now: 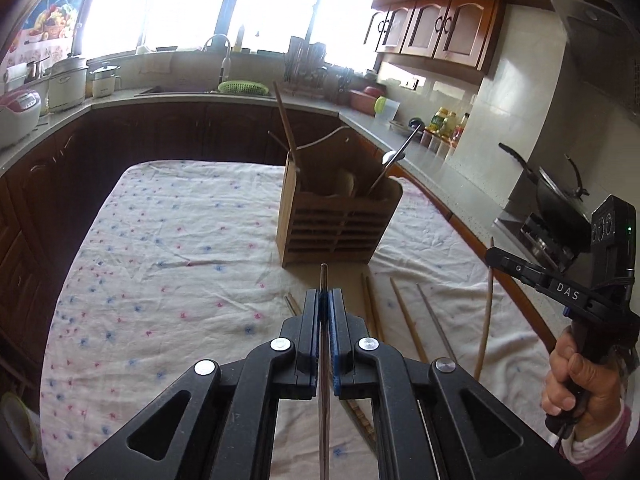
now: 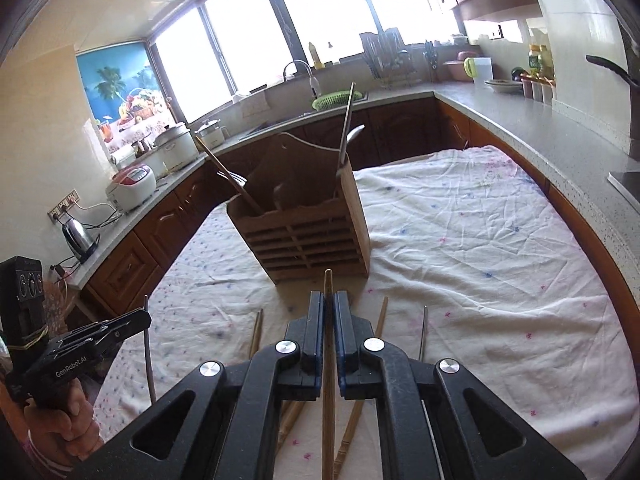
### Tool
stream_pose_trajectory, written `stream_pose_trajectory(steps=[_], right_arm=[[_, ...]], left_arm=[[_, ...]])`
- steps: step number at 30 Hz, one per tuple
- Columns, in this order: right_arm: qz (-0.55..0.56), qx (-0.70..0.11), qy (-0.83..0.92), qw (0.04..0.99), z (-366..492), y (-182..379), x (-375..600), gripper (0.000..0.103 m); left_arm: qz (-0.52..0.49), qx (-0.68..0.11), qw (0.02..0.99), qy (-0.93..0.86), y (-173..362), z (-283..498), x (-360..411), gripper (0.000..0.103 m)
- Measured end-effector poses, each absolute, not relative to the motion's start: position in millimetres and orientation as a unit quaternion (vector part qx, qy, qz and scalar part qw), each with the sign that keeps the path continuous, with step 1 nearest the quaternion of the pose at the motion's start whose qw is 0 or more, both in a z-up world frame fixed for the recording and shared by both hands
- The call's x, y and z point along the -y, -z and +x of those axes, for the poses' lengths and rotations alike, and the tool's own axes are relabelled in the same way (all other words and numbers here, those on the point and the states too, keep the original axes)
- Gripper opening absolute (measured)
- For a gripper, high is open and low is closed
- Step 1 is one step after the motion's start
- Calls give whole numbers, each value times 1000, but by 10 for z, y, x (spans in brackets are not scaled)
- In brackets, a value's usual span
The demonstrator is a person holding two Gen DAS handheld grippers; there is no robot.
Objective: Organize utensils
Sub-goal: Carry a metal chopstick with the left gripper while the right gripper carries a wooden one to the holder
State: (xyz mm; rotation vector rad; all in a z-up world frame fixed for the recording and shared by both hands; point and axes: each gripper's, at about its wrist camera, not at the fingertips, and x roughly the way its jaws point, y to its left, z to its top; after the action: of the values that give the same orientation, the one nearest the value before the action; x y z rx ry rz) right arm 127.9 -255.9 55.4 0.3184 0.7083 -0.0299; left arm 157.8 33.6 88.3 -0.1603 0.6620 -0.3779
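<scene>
Claw [image 1: 491,254] lettering "DAS"; other [image 2: 149,312] "GenRobot.AI"

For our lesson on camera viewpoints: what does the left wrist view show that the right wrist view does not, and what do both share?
Only the left wrist view: the black wok on the stove and the left gripper shut on a thin dark metal chopstick.

Only the right wrist view: the steel electric kettle and the right gripper shut on a light wooden chopstick.

Both: the slatted wooden utensil holder on the floral white cloth.

Table under floral cloth [image 1: 168,220], wooden utensil holder [image 1: 336,220], loose chopsticks [image 1: 408,320] beside it
</scene>
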Motion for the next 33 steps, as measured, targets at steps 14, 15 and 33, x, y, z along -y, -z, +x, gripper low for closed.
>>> stream_pose_trajectory(steps=[14,15,33], right_arm=[[141,-286,6,948,1186,-1027,2440,5],[141,-286,5,948,1197,-1027,2444,5],[136,-262,14,955,1361,-1205,2572,5]], left_arm=[[-92,-271,938,196,-1187,1229,-551,3],[-92,-272,938,195,-1182,1256,-540,3],[-93,-245,947,186,-1342,1587,-520,3]])
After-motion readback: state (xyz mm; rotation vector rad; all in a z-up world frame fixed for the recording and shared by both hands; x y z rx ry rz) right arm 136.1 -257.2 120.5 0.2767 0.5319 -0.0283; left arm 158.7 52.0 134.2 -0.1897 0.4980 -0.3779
